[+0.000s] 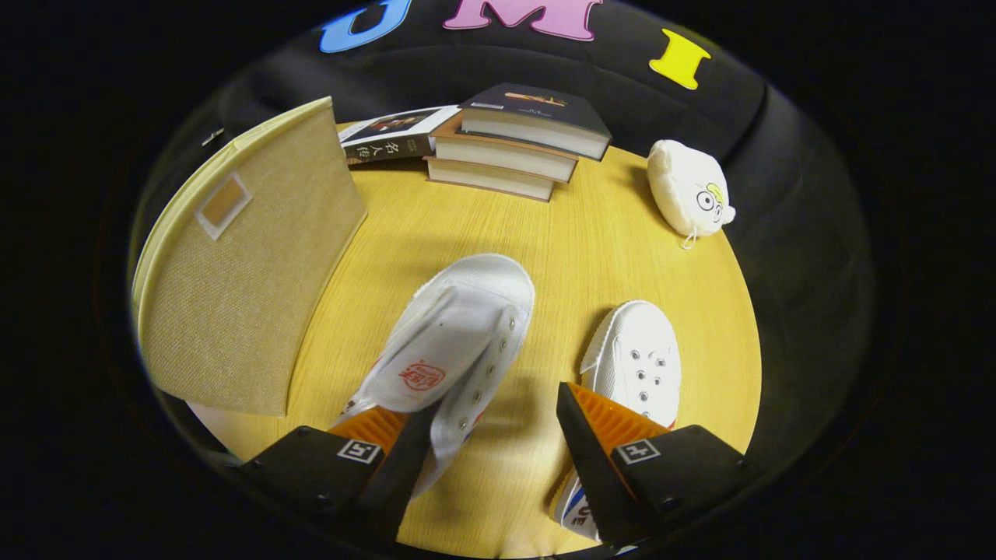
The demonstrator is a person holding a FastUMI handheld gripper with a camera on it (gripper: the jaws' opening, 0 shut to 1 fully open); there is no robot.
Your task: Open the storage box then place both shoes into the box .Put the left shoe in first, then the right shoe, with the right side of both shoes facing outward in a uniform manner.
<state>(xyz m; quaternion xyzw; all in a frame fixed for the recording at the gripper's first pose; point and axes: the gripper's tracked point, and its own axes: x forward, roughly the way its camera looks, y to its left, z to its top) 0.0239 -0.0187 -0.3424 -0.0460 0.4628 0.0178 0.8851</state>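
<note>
Your gripper [494,435] is hovering with its fingers spread wide and gripping nothing, the left finger overlapping the tongue side of the nearer white canvas sneaker [455,334], which is lying at about eleven o'clock just ahead. The second white sneaker [634,362] is sitting at one o'clock beside the right finger. You are risking a pinch on soft canvas alone (it looks floppy), so it could sag or twist; the beige fabric storage box [233,288] is standing at ten o'clock.
</note>
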